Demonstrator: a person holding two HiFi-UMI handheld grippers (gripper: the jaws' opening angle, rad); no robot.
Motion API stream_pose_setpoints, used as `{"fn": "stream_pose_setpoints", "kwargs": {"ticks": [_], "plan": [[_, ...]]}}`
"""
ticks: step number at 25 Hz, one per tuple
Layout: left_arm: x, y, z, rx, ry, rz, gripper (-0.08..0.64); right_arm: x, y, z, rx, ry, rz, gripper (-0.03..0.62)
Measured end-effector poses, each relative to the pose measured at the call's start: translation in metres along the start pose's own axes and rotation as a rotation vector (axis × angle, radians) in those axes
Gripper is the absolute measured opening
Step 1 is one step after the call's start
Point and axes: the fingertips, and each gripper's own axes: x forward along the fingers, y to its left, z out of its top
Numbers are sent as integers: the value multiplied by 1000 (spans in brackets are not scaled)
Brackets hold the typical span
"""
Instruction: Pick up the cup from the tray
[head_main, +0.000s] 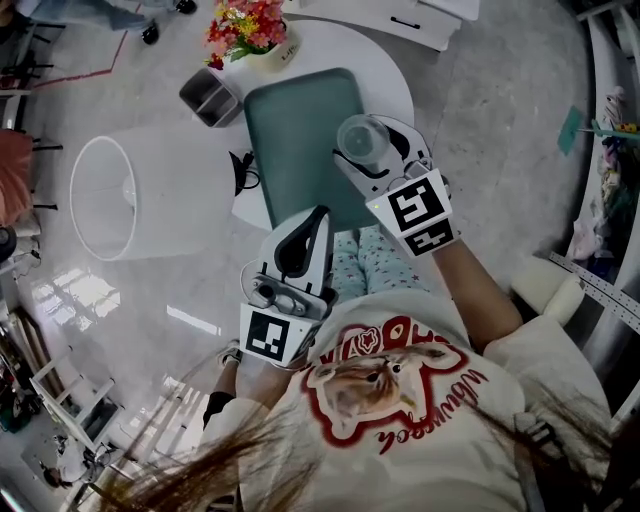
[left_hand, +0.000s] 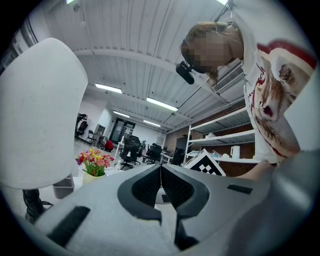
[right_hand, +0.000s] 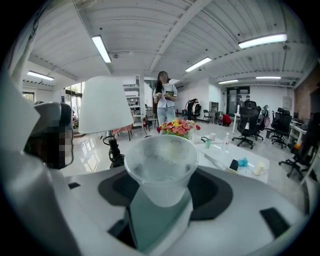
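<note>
My right gripper (head_main: 368, 150) is shut on a frosted clear plastic cup (head_main: 361, 139) and holds it upright over the right edge of the green tray (head_main: 293, 150). In the right gripper view the cup (right_hand: 161, 167) sits squeezed between the two jaws, with the tray (right_hand: 155, 220) below it. My left gripper (head_main: 310, 222) hovers at the tray's near edge, jaws closed together and empty. The left gripper view shows its pads (left_hand: 150, 184) touching, pointing towards the room.
The tray lies on a round white table (head_main: 385, 70) beside a white lampshade (head_main: 130, 195), a flower pot (head_main: 248, 30) and a small grey bin (head_main: 210, 97). A person stands far off across the office (right_hand: 165, 102).
</note>
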Motion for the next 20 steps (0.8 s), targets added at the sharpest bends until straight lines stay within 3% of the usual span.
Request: {"fn": "stream_pose_setpoints", "kwargs": {"ticks": [20], "plan": [[9,2,28,57,-38,-7,14,-27,5,50,-23,-44,15,296]]}}
